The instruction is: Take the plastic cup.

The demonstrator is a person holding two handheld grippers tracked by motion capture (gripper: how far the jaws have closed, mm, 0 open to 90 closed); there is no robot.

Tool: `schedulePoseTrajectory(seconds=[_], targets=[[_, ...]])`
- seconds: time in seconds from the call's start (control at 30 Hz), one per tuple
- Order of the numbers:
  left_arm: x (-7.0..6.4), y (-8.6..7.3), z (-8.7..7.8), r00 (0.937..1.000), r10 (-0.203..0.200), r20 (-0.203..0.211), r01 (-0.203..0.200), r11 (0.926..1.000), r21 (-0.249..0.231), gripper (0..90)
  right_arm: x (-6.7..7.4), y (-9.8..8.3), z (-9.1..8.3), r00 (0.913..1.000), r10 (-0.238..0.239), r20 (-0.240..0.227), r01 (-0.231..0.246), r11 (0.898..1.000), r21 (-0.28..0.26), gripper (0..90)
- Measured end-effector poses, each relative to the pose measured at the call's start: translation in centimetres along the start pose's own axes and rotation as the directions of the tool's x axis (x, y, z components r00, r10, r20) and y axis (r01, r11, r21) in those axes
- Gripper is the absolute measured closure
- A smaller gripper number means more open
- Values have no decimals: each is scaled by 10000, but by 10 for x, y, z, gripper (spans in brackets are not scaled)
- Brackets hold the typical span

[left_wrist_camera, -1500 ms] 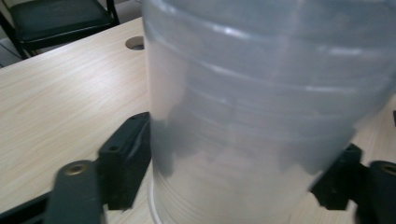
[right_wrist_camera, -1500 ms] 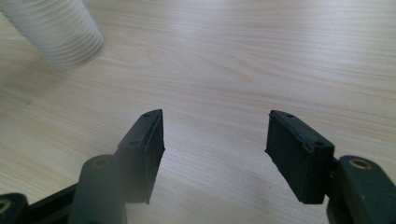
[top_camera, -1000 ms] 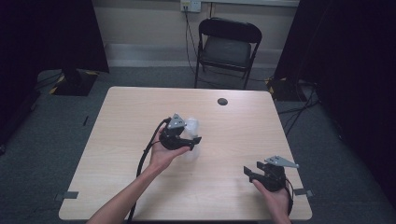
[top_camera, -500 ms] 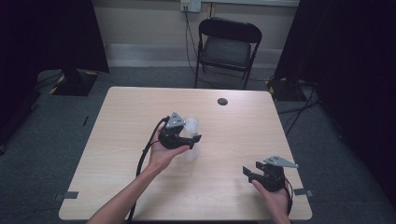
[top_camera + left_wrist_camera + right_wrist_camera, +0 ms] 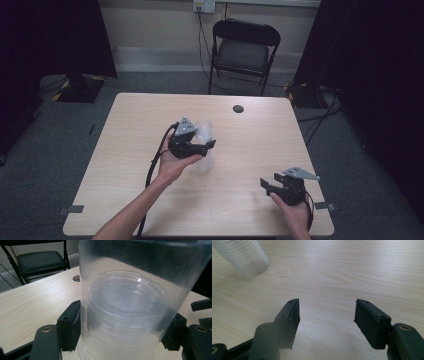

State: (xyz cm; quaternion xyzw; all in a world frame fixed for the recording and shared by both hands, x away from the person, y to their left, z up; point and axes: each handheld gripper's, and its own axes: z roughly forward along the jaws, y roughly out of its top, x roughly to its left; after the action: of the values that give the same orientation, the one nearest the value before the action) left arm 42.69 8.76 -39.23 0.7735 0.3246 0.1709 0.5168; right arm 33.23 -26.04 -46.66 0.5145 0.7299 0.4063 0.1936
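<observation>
From the high view, my left gripper [image 5: 204, 146] sits near the middle of the pale wooden table [image 5: 260, 135], its jaws either side of a clear, ribbed plastic cup stack [image 5: 205, 150] that shows as a pale blur just right of my hand. My right gripper [image 5: 272, 184] rests low at the near right corner, well apart from the cups. A small dark round hole [image 5: 238, 108] marks the far side of the tabletop, and a black folding chair [image 5: 243, 50] stands beyond the far edge.

In the left gripper view, the cup stack [image 5: 127, 307] stands between my two black pads [image 5: 71, 327], one pad touching each side wall; my jaws have just been closing on it and now grip it. The chair [image 5: 37, 261] is at far left.

In the right gripper view, my right gripper [image 5: 327, 320] has its jaws spread wide with bare wood between them, gripping nothing. The ribbed cup stack [image 5: 244, 257] lies at far left, well apart.
</observation>
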Motion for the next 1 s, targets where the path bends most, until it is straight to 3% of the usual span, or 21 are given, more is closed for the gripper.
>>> schedulePoseTrajectory(seconds=[0.17,0.67,1.0], targets=[[-1,2,-2,9999,-29,-125,28,10000,-68,323,0,0,0,10000,17,-9,-17,10000,43,368],[-5,14,-14,9999,-112,66,116,9981,-598,329,1,0,1,9999,-30,-97,30,10000,17,368],[-9,18,-22,9990,-424,138,436,9932,-1081,330,1,-1,1,9999,-48,-144,48,10000,8,368]])
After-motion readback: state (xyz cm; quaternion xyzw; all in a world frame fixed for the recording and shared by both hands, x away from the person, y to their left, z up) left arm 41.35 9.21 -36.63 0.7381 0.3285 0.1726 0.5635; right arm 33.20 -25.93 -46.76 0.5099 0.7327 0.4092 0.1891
